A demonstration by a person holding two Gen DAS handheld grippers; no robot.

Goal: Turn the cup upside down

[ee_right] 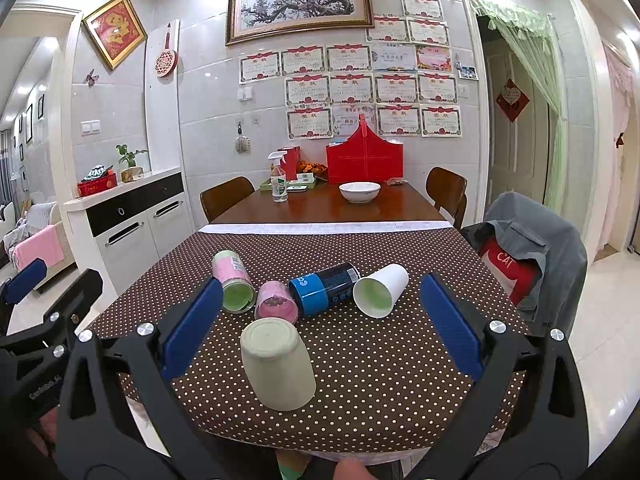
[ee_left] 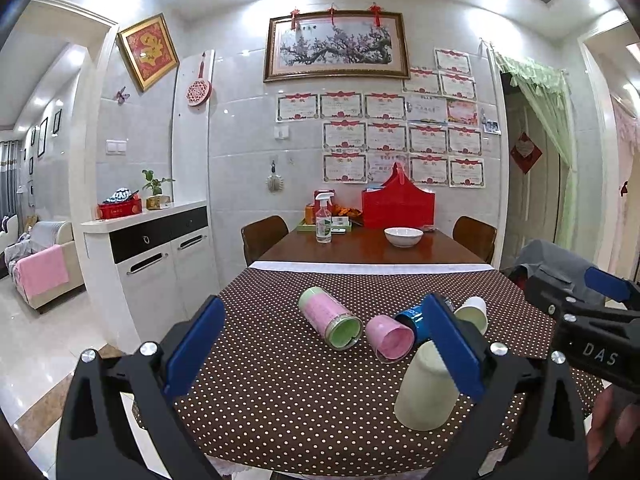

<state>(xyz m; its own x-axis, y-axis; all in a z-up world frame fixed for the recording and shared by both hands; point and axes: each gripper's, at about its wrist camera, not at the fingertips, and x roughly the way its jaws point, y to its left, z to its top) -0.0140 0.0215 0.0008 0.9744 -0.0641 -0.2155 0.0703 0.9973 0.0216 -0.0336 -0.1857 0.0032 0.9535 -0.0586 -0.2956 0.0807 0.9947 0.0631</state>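
A pale green cup (ee_right: pixel 278 364) stands upside down on the polka-dot tablecloth (ee_right: pixel 380 380), near the front edge; it also shows in the left wrist view (ee_left: pixel 424 390). Behind it several cups lie on their sides: a pink-green cup (ee_right: pixel 234 282), a pink cup (ee_right: pixel 276 301), a blue-black cup (ee_right: pixel 324 286) and a white cup (ee_right: pixel 380 290). My right gripper (ee_right: pixel 322 324) is open and empty, its fingers either side of the upside-down cup, above it. My left gripper (ee_left: pixel 320 354) is open and empty, to the left of the cups.
Beyond the cloth, the wooden table holds a white bowl (ee_right: pixel 359 192), a spray bottle (ee_right: pixel 279 178) and a red box (ee_right: pixel 364 160). Chairs stand at both sides; a grey jacket hangs on the chair at right (ee_right: pixel 532 240). A white cabinet (ee_right: pixel 132 216) stands left.
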